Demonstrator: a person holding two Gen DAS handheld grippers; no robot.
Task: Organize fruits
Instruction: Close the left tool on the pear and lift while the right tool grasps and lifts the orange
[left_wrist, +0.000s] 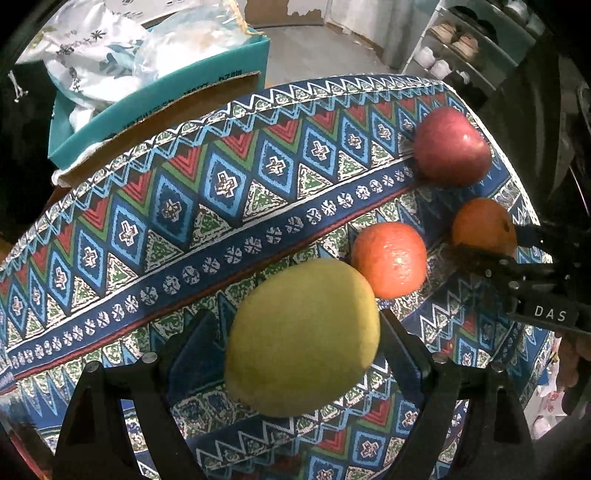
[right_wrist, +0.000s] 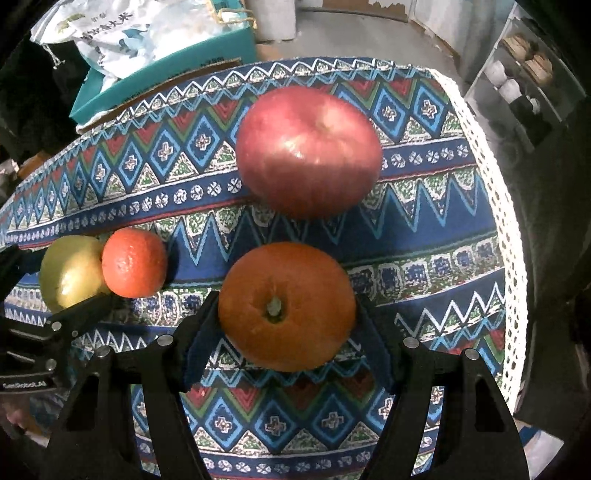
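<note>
My left gripper (left_wrist: 295, 332) has its jaws around a yellow-green pear (left_wrist: 301, 338), both fingers against its sides. Beside it lie a small tangerine (left_wrist: 389, 258), a larger orange (left_wrist: 484, 227) and a red apple (left_wrist: 450, 146) on the patterned tablecloth (left_wrist: 184, 206). My right gripper (right_wrist: 286, 314) is closed around the larger orange (right_wrist: 286, 304), stem end facing the camera. In the right wrist view the red apple (right_wrist: 308, 151) sits just beyond the orange, and the tangerine (right_wrist: 133, 263) and the pear (right_wrist: 68, 273) are at the left, with the left gripper on the pear.
A teal cardboard box (left_wrist: 162, 99) with white plastic bags (left_wrist: 99, 55) stands behind the table's far edge. A shelf rack (left_wrist: 461, 48) with shoes stands at the far right. The tablecloth's white lace border (right_wrist: 509, 221) marks the table's right edge.
</note>
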